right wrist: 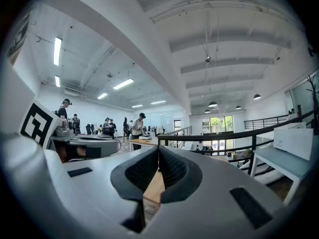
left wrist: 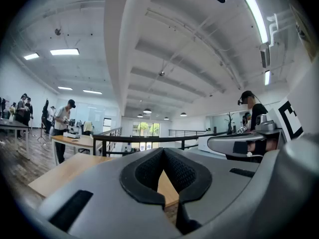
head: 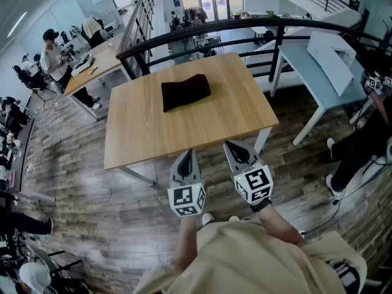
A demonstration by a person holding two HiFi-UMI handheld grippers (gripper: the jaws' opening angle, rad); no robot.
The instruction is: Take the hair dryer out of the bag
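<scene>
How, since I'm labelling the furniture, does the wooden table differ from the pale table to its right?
The wooden table has a brown wood-grain top; the pale table has a light blue-grey one. The wooden table bears a black bag, the pale table a white box-like thing. Both have light legs and stand beside the black railing.
</scene>
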